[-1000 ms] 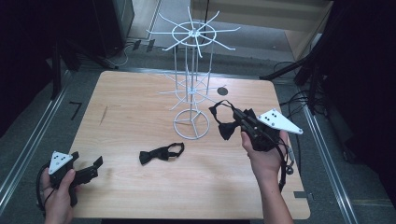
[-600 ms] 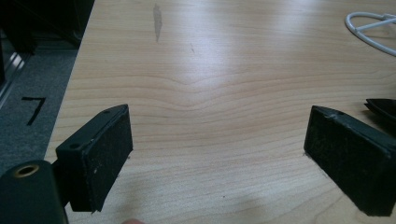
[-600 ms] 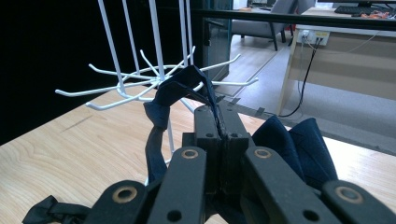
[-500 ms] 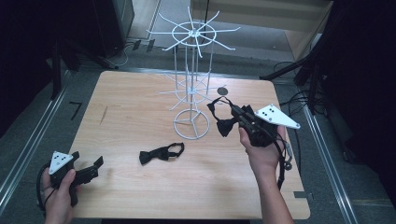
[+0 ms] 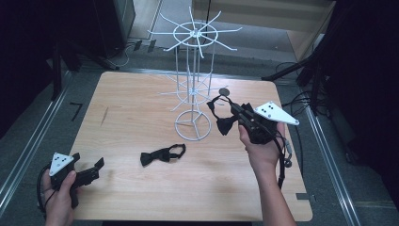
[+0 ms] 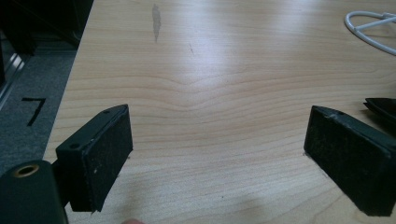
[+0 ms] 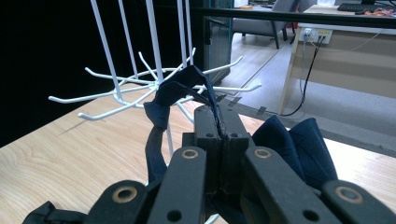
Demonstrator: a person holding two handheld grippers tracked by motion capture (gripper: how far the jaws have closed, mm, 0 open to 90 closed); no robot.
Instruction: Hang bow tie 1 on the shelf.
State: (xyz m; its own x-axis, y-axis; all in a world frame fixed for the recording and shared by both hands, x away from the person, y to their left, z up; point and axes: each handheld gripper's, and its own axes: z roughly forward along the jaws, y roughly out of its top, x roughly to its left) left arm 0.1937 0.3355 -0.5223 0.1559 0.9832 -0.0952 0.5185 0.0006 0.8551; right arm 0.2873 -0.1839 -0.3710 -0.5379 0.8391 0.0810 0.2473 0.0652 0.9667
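The right hand-held gripper (image 5: 234,114) has carried its bow tie (image 5: 225,123) nearer the white rack (image 5: 193,89).

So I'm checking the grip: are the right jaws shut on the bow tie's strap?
Shut on it. The right gripper has its jaws pressed together with the bow tie strap pinched between them.
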